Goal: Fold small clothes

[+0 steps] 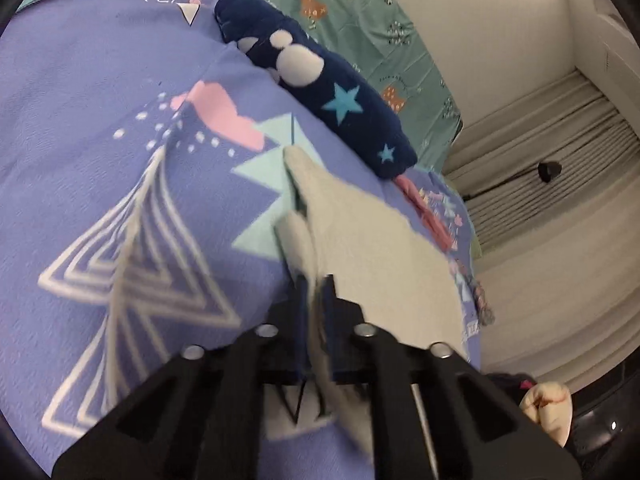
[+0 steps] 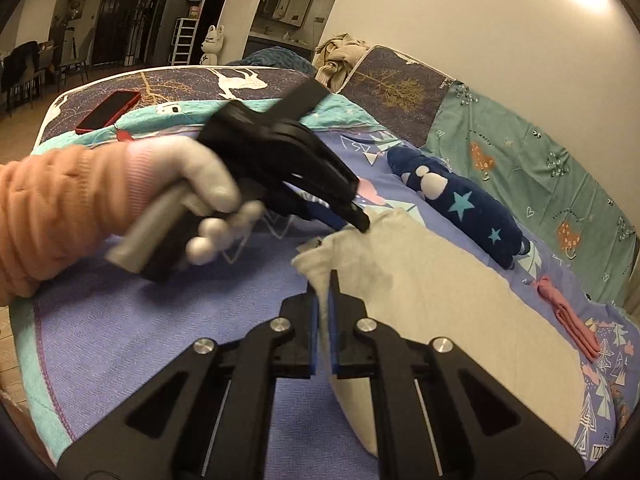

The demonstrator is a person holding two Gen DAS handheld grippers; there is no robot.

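2 tongs (image 2: 325, 280), 3 garments (image 2: 440, 300), 1 phone (image 2: 108, 111)

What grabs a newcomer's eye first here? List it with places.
Both tools pinch one cream garment over the lilac patterned blanket: the right tool grips its near edge, the left tool its far corner. Behind it lies a navy star-print garment, and a red phone sits at the far left.
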